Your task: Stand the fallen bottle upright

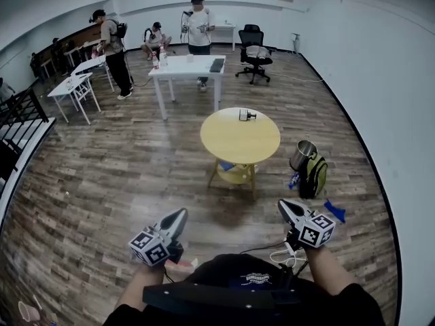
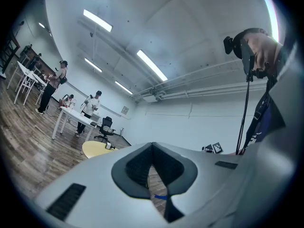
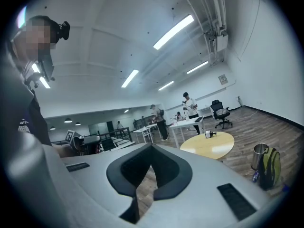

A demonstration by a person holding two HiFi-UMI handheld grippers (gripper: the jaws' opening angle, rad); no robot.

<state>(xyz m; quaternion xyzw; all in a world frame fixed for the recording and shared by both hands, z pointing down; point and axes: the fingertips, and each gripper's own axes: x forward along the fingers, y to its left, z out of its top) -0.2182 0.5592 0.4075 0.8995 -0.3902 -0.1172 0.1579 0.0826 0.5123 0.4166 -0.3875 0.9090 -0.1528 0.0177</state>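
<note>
1. The bottle [image 1: 247, 115] on the round table [image 1: 231, 145] is too small to show its cap or label.
2. The table's top hides most of the lower shelf [image 1: 236, 176]; a blue thing [image 1: 226, 166] there shows only in part.
3. A blue scrap [image 1: 334, 210] on the floor [image 1: 136, 182] beside the backpack [image 1: 314, 176] is too small to name.
4. In the left gripper view, the left gripper's [image 2: 152, 145] own body covers most of the round table.
</note>
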